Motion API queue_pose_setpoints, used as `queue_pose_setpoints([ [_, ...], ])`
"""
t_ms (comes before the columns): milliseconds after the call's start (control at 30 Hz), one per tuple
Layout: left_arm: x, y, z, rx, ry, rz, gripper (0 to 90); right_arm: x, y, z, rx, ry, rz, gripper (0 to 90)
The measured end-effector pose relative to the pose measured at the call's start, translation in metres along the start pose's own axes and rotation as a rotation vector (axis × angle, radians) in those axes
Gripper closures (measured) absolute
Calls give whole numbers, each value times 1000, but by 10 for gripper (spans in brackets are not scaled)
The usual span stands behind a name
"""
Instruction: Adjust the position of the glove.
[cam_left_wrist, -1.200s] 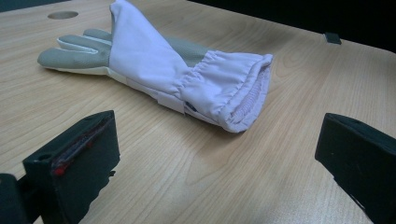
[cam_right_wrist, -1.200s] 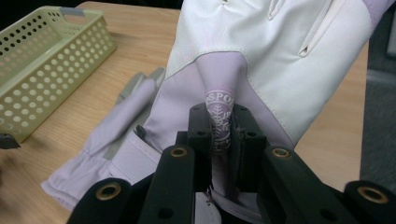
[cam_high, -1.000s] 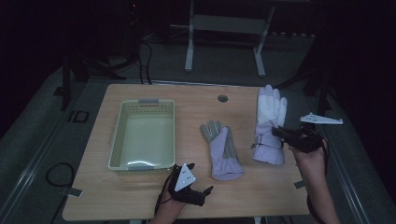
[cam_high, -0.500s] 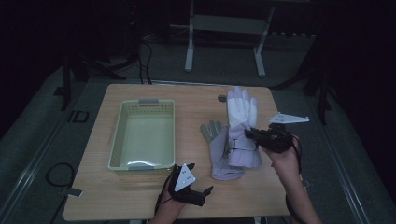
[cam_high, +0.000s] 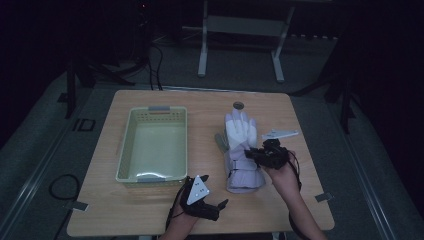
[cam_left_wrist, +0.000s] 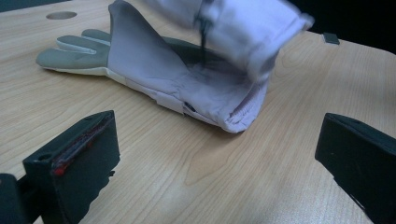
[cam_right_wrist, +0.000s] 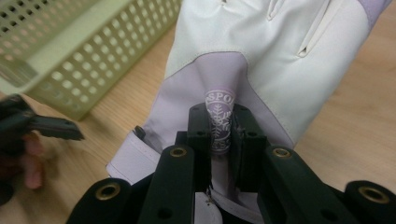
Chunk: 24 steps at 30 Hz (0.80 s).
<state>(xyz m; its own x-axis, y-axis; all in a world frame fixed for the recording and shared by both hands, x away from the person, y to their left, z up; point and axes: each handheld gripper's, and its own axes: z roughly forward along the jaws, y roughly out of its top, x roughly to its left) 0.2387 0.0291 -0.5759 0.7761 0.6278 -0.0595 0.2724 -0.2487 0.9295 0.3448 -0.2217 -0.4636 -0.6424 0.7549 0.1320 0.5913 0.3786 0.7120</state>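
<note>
While the pale green mesh basket (cam_high: 152, 145) sits at the table's (cam_high: 125, 220) left, the left gripper (cam_high: 207, 202) rests near the front edge, its jaws spread wide with nothing between them. To its right, a lilac-and-grey ski glove (cam_left_wrist: 154, 70) lies flat, and the right gripper (cam_high: 257, 155) pinches a fold of the white-and-lilac ski glove (cam_high: 241, 132) directly over it.

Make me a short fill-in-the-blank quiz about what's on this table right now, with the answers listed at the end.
1. The right hand-held gripper pinches a fold of the white and lilac ____.
2. That glove lies partly over a second glove with ____ fingers.
3. The pale green ____ stands on the table left of the gloves.
4. The left hand-held gripper has its jaws ____.

Answers: glove; grey; basket; open
</note>
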Motion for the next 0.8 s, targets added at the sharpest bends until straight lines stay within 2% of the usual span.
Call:
queue_pose_setpoints([
  [133,0,0,0,0,-1,-2,0,-8,-7,19,41,22,37,798],
  [267,0,0,0,2,-2,0,0,-10,-12,36,81,11,55,794],
  [367,0,0,0,2,-3,-1,0,-9,-17,46,102,-21,55,791],
  [500,0,0,0,1,-3,0,0,-13,-22,51,91,-4,70,765],
  [533,0,0,0,2,-6,0,0,-13,-23,50,88,-2,74,745],
  [633,1,0,0,-1,-9,-1,0,-13,-21,43,65,5,81,610],
  [767,1,0,-1,-4,-10,-6,0,-15,-17,28,1,-8,63,412],
  [800,1,0,0,-5,-9,-12,0,-16,-17,25,-11,-11,67,391],
])
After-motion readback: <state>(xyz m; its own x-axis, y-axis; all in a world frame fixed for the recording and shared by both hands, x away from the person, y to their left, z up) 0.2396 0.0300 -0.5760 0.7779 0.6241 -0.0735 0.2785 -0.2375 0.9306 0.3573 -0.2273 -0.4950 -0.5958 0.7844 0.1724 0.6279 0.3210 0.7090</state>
